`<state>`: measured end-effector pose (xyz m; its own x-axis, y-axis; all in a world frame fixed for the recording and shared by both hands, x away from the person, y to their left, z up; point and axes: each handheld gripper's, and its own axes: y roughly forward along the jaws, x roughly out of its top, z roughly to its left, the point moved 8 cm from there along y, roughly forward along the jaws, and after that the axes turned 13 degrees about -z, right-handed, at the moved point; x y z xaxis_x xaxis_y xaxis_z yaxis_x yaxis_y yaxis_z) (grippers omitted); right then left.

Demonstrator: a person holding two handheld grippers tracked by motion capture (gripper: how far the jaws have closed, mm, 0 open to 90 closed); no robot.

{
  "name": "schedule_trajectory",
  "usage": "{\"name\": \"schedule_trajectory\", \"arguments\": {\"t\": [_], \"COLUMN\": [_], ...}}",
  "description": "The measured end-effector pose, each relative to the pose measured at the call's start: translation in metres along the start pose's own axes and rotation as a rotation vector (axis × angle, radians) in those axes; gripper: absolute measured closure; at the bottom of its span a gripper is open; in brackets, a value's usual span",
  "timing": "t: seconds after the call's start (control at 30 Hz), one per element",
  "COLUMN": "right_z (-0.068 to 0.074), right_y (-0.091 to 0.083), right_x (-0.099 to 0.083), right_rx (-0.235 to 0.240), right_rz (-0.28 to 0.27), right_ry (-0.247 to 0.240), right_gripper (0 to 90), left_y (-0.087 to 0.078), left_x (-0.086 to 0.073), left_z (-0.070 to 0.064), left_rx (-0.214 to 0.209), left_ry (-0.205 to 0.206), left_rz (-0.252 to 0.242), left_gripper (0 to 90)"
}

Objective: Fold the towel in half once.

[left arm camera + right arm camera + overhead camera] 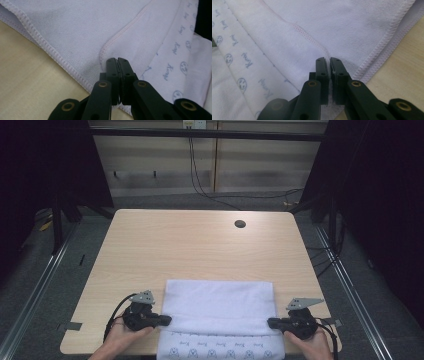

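one folded towel (220, 306) between two closed grippers, left gripper (167, 320), right gripper (271, 322)

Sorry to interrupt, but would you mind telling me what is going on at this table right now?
A person is folding a white towel on a wooden table, with a handheld gripper in each hand. The left gripper is at the towel's left side and the right gripper at its right, each with jaws closed at a hemmed corner of the upper layer. The towel lies partly folded at the table's near edge, and a printed strip shows along its front.
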<state>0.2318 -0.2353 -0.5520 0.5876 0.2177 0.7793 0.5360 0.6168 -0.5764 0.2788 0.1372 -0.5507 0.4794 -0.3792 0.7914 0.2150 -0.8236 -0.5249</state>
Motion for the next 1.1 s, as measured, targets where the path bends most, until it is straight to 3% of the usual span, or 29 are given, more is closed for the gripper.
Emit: {"name": "schedule_trajectory", "arguments": {"t": [0.1, 0.3, 0.37, 0.5, 0.67, 0.87, 1.1], "right_z": [-0.009, -0.027, -0.031, -0.044, -0.059, -0.083, -0.101], "right_y": [0.005, 0.017, 0.021, 0.030, 0.044, 0.066, 0.085], "right_x": [0.006, 0.019, 0.023, 0.032, 0.047, 0.069, 0.086], "right_rx": [-0.023, -0.048, -0.057, -0.065, -0.095, -0.132, -0.159], "right_rz": [-0.006, -0.027, -0.035, -0.046, -0.043, -0.054, -0.071], "right_ry": [-0.010, -0.004, -0.006, 0.006, -0.004, 0.011, 0.020], "right_gripper": [85.5, 85.5, 85.5, 85.5, 85.5, 85.5, 85.5], "left_y": [0.006, 0.021, 0.025, 0.031, 0.038, 0.044, 0.053], "left_x": [0.007, 0.028, 0.033, 0.043, 0.054, 0.065, 0.081], "left_z": [0.009, 0.039, 0.048, 0.066, 0.083, 0.108, 0.135], "left_rx": [0.037, 0.090, 0.108, 0.131, 0.180, 0.196, 0.252], "left_ry": [0.027, 0.005, 0.020, -0.008, -0.003, -0.023, -0.042], "left_rz": [-0.008, -0.036, -0.042, -0.054, -0.065, -0.080, -0.091], "left_gripper": [88.8, 88.9, 88.9, 89.0, 89.0, 89.1, 89.1]}}
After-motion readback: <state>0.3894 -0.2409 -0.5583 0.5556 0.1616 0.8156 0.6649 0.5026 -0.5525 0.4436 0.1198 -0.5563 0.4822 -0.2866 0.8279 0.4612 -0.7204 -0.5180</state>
